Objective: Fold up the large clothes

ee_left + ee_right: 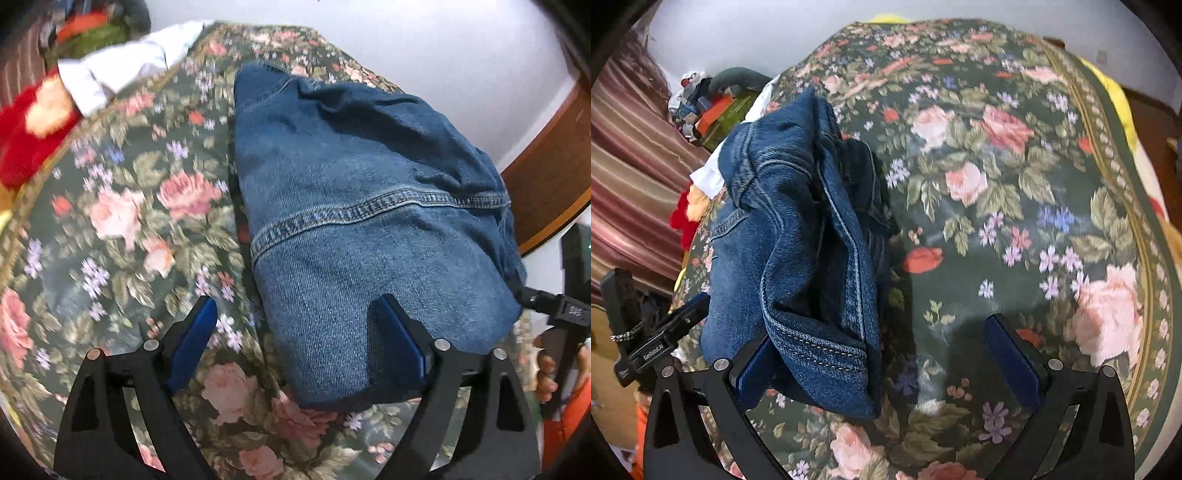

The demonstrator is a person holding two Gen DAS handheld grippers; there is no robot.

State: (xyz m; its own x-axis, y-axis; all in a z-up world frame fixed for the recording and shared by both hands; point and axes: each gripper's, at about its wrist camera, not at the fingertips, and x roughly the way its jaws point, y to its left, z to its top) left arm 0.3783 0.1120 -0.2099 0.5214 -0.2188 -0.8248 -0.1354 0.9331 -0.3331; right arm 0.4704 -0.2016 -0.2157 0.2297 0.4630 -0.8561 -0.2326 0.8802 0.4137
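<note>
Blue denim jeans (362, 221) lie folded in a thick bundle on a dark green floral bedspread (122, 221). My left gripper (295, 332) is open; its right finger rests against the near end of the bundle, its left finger over bare bedspread. In the right wrist view the jeans (801, 240) show side-on with stacked layers and hems. My right gripper (890, 354) is open; its left finger lies under the jeans' near hem edge, its right finger is over the bedspread (1015, 203). The left gripper's body (661, 343) shows at the left.
A white garment (122, 70) and a red plush item (29, 136) lie at the bed's far left. Colourful clutter (705, 107) and a striped curtain (631, 184) stand beyond. A wooden headboard (550, 177) is at right. A yellow cloth (1115, 96) edges the bed.
</note>
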